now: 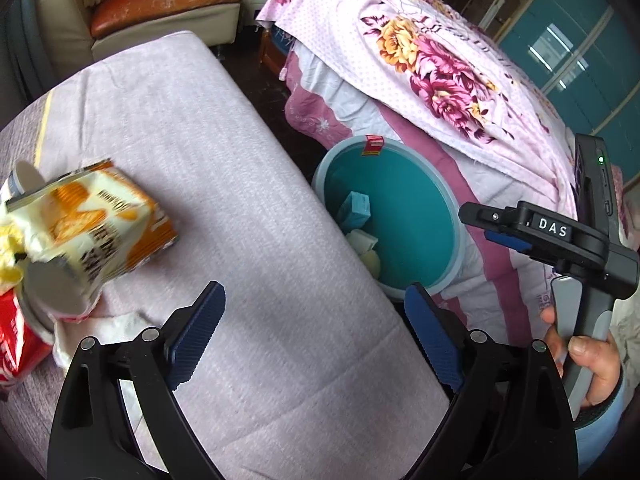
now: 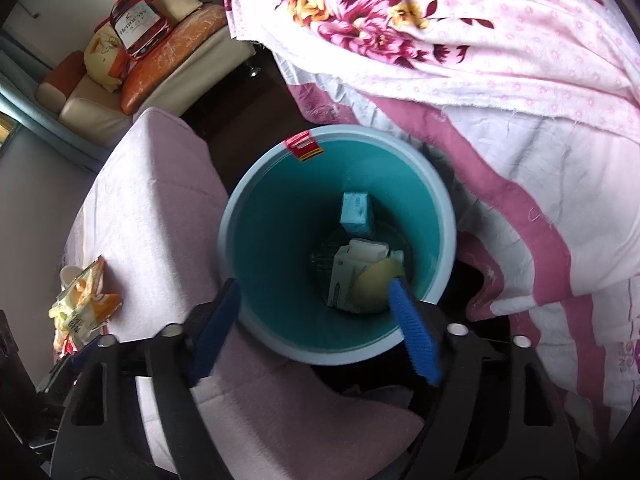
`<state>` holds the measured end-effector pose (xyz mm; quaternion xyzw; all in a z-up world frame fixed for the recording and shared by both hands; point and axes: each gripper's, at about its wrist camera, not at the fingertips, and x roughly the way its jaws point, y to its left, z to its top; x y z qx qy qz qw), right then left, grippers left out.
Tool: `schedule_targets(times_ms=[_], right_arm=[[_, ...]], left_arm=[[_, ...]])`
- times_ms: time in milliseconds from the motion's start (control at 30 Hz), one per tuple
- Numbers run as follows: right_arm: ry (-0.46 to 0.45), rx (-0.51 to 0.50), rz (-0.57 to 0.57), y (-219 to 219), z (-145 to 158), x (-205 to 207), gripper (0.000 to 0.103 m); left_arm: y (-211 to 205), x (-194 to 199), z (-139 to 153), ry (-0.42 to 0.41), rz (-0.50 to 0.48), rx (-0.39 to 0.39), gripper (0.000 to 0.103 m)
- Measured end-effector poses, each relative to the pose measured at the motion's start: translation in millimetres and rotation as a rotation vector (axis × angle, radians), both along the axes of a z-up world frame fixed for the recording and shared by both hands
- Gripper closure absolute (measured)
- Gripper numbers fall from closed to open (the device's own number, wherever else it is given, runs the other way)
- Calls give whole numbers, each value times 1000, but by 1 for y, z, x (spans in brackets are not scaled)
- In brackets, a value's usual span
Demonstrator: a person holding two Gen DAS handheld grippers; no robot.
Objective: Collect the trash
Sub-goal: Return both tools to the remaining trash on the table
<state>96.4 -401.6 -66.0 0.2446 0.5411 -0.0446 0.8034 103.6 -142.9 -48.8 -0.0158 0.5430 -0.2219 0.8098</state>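
The teal trash bin (image 1: 408,200) stands on the floor between the pink-covered table (image 1: 248,168) and a bed. In it lie a light blue box (image 2: 356,210), a white box (image 2: 350,276) and a yellowish round piece (image 2: 374,288). My right gripper (image 2: 314,292) hangs open over the bin (image 2: 276,220) with nothing between its fingers; in the left wrist view the right gripper (image 1: 482,226) shows, held by a hand (image 1: 588,356). My left gripper (image 1: 316,320) is open and empty above the table. A crumpled orange-and-white carton (image 1: 104,220), a paper cup (image 1: 24,178), a red packet (image 1: 16,348) and white tissue (image 1: 116,324) lie to its left.
A bed with floral pink bedding (image 1: 432,64) crowds the bin's right side. A dark floor gap (image 1: 272,92) runs between table and bed. A cream and orange sofa (image 1: 160,8) with a bag stands at the back. Teal cabinet doors (image 1: 576,52) are at far right.
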Motion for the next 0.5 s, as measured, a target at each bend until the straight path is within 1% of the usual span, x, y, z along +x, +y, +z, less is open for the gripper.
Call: schedule_targets(times_ms=[267, 500], right_arm=[[-6, 0, 85, 43, 15, -4, 27], [-26, -13, 167, 87, 30, -7, 27]], left_arm=[[37, -16, 12, -21, 57, -25, 11], [76, -33, 22, -51, 110, -28, 11]])
